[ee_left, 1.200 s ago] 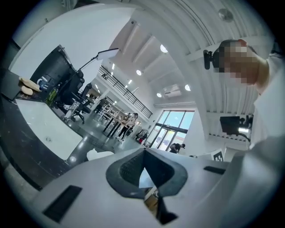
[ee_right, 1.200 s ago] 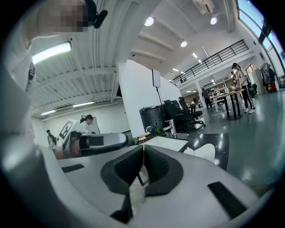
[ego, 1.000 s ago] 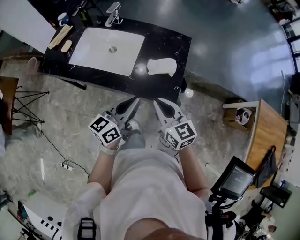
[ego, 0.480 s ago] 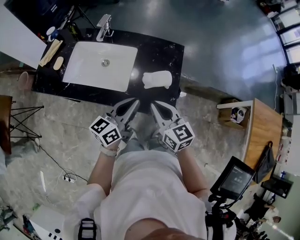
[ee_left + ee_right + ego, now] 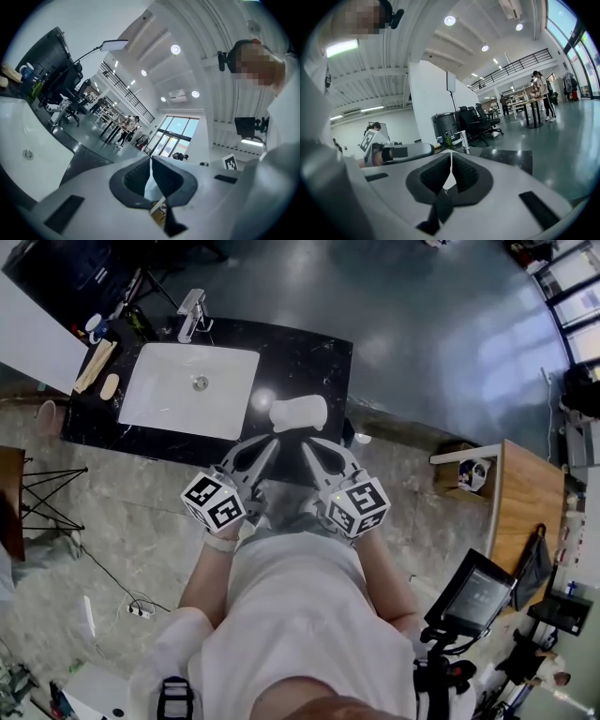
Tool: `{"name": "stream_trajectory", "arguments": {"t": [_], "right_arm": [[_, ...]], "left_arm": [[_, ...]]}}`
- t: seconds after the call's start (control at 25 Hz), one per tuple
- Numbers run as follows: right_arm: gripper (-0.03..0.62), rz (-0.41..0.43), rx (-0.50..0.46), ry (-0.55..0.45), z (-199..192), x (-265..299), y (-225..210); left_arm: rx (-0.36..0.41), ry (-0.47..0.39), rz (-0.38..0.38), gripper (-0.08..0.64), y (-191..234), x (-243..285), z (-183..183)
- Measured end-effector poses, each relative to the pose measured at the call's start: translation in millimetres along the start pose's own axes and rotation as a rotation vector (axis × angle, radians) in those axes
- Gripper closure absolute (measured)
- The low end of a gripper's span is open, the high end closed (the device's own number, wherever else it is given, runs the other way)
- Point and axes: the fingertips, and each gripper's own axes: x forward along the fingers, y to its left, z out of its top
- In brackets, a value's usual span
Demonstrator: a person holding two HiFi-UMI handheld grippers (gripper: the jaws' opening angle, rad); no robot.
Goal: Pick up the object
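Observation:
A white folded cloth-like object [image 5: 299, 413] lies on the black counter [image 5: 314, 362], right of the white sink basin [image 5: 187, 388]. My left gripper [image 5: 273, 441] is shut and empty, its tips at the counter's near edge just below the white object. My right gripper [image 5: 306, 448] is also shut and empty, beside the left one and pointing at the same spot. In the left gripper view the jaws [image 5: 151, 159] meet with nothing between them. The right gripper view shows its jaws [image 5: 451, 157] closed too, with the counter and faucet [image 5: 464, 138] beyond.
A chrome faucet [image 5: 191, 308] stands behind the basin; a wooden brush and soap [image 5: 97, 367] lie at its left. A black stool frame [image 5: 42, 488] is at left. A wooden table [image 5: 525, 502] and a monitor [image 5: 473, 594] stand at right.
Both grippers and the person have moved closer to the counter; the jaw tips now reach its near edge below the white object. Both jaws stay shut.

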Motion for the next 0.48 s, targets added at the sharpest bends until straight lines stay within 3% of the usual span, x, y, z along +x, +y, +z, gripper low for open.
{"name": "stream_trajectory", "arguments": {"t": [0.48], "right_arm": [[0.569,-0.084,-0.025,-0.005,19.1,5.8,-59.2]], "left_arm": [[0.027,-0.014,0.055,0.555,36.5,29.6,12.2]]}}
